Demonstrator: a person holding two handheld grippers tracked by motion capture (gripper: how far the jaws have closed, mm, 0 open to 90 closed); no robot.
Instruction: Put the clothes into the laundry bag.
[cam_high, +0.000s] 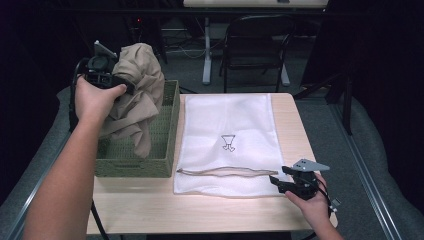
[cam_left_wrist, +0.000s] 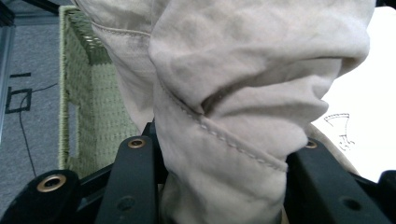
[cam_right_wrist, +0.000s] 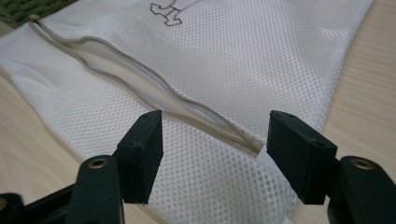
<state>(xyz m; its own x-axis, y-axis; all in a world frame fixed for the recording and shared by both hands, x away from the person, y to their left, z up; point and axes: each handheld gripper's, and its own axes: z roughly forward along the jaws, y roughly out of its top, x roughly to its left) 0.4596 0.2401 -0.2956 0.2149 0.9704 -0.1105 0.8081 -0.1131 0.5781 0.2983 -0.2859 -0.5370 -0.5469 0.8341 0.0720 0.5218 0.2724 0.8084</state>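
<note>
While the left gripper jaws clamp the beige garment, seemingly above the basket, the right gripper jaws stand apart.

Setting: lab or office recording space. Grey carpet floor, black folding chair, second desk's pedestal leg, floor cables, dark surroundings around small wooden counter.

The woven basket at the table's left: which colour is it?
Olive green; the woven basket shows best in the high view.
</note>
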